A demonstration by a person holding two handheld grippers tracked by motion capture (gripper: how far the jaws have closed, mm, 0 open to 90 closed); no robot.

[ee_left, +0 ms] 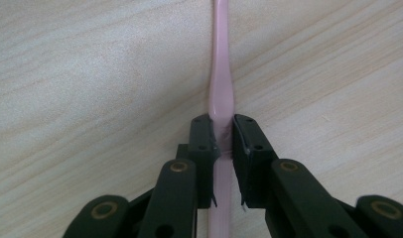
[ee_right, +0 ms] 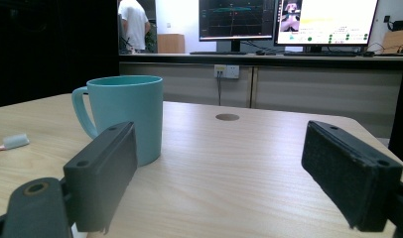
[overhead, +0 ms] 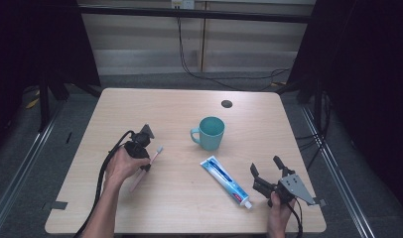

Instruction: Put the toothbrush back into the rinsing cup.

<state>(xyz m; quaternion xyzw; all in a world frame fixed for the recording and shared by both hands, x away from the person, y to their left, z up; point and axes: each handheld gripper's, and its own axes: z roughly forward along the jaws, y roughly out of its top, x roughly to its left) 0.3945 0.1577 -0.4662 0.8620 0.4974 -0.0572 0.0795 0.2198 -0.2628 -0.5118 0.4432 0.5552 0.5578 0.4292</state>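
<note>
- Left gripper (ee_left: 222, 136): jaws clamped on pink toothbrush (ee_left: 220, 89) handle, brush lying flat on worktop (overhead: 179, 198), left of teal mug (overhead: 209, 133).
- Right gripper (overhead: 265, 166): jaws wide apart, holding nothing, beside toothpaste tube (overhead: 225, 180).

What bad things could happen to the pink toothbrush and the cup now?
The left gripper pinches the thin toothbrush at its narrow handle while it lies on the table, so it might twist or slip out when lifted. The cup stands upright close by; a swinging brush could knock it. The right gripper sits open next to the toothpaste and might bump it.
</note>
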